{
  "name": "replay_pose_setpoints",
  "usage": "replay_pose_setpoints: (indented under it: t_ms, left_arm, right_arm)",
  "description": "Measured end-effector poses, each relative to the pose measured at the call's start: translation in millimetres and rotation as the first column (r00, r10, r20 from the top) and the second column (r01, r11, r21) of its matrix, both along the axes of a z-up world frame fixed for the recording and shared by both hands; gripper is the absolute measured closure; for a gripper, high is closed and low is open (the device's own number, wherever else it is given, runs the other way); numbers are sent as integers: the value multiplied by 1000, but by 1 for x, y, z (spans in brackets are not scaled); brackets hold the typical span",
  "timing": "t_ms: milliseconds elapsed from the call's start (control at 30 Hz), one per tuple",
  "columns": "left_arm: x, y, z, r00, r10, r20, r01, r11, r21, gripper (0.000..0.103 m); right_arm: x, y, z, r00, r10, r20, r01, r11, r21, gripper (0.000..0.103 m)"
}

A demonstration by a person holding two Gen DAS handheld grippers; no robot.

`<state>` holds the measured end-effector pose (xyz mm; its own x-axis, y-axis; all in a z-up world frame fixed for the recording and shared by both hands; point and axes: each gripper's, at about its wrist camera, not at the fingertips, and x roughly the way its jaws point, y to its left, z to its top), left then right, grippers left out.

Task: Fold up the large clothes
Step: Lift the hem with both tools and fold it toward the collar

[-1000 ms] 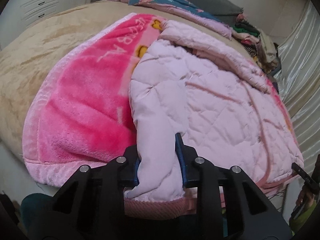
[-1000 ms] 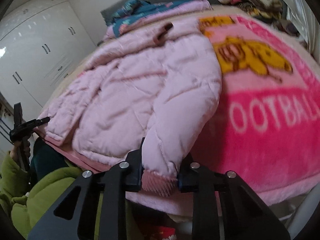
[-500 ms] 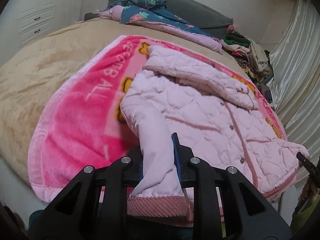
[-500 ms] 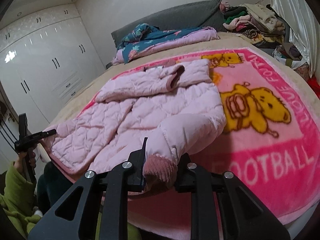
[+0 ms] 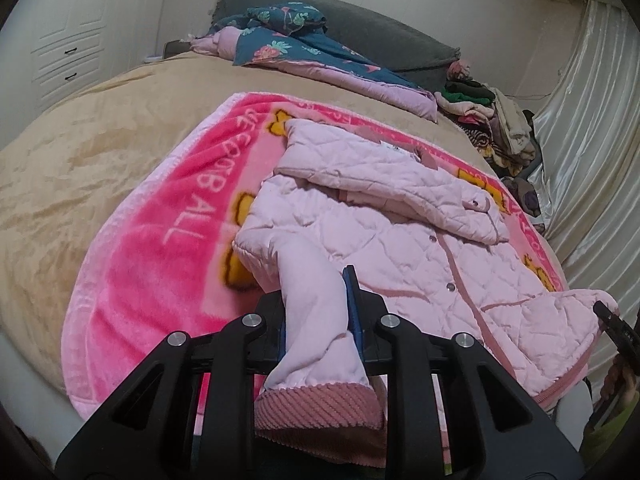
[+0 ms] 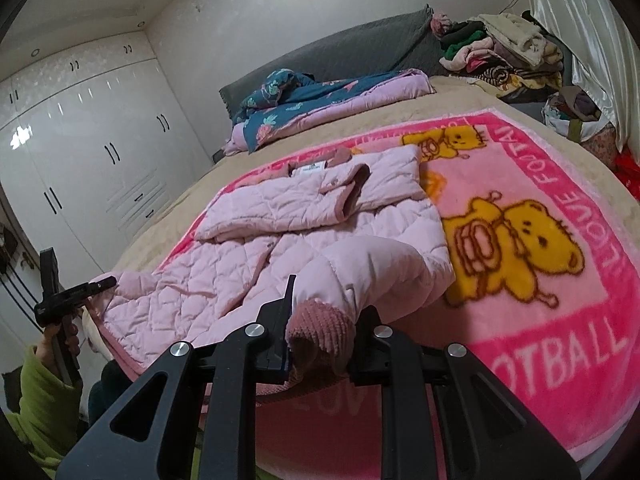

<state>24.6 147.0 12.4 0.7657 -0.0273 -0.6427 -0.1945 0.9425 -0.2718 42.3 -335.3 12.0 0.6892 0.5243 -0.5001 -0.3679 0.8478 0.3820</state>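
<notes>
Both grippers, left (image 5: 316, 300) and right (image 6: 326, 304), have risen, each one's fingers clamped on 1 jacket (image 5: 400, 232) cuff.

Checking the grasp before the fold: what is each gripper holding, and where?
Both hold the pink quilted jacket: left gripper and right gripper each pinch a sleeve just above its ribbed cuff.

The black two-finger left gripper (image 5: 316, 304) fills the 6 o'clock part of its own view, jaws drawn in tight, pinching a pale pink quilted sleeve (image 5: 316, 320). In the right wrist view it shows small at 9 o'clock, carried by a hand (image 6: 66, 332) in a lime-green fleece sleeve (image 6: 40, 404). The black two-finger right gripper (image 6: 324, 312) sits at 6 o'clock of its view, jaws clamped on a dusty-pink ribbed cuff (image 6: 320, 328); the left wrist view catches it at 4 o'clock.
</notes>
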Motion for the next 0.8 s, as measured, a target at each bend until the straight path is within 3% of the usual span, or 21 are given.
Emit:
replay_pose_setpoints:
  t_ms: [533,800]
  left_arm:
    - [24,3,34,998,-5,57,5,1000,16,89]
    - [40,-4,54,997,-21,73,16,998,61,89]
  right_arm:
    - [23,4,41,998,-10,69,7,999,41,86]
    - [37,7,59,995,-14,100,9,999,50,86]
